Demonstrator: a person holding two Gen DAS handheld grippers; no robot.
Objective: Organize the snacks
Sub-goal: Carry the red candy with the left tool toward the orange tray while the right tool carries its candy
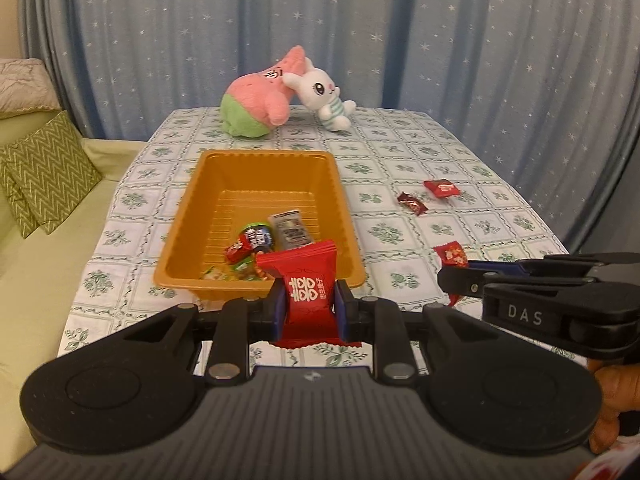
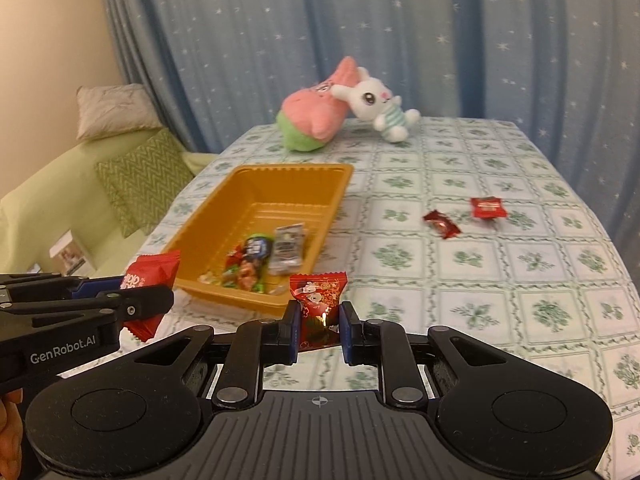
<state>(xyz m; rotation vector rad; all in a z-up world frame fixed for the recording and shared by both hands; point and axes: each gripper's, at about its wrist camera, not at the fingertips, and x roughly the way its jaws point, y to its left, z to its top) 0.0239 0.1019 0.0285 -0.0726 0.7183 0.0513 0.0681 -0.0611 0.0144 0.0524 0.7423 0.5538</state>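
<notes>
My left gripper (image 1: 307, 305) is shut on a red candy packet with white characters (image 1: 307, 280), held just in front of the near rim of the orange tray (image 1: 188, 208). My right gripper (image 2: 319, 320) is shut on a red patterned candy packet (image 2: 318, 298), held beside the tray's (image 2: 224, 196) near right corner. Several wrapped snacks (image 1: 260, 240) lie inside the tray. Two loose red candies (image 2: 442, 224) (image 2: 488, 208) rest on the tablecloth to the right. In the left wrist view the right gripper (image 1: 452, 280) shows at the right edge with its packet (image 1: 452, 256); in the right wrist view the left gripper (image 2: 160, 296) shows at the left with its packet (image 2: 154, 276).
A pink and green plush (image 1: 256, 100) and a white bunny plush (image 1: 324, 96) lie at the table's far edge. A green sofa with zigzag cushions (image 1: 44, 168) stands left of the table. Blue star curtains hang behind. A hand (image 1: 616, 400) grips the right tool.
</notes>
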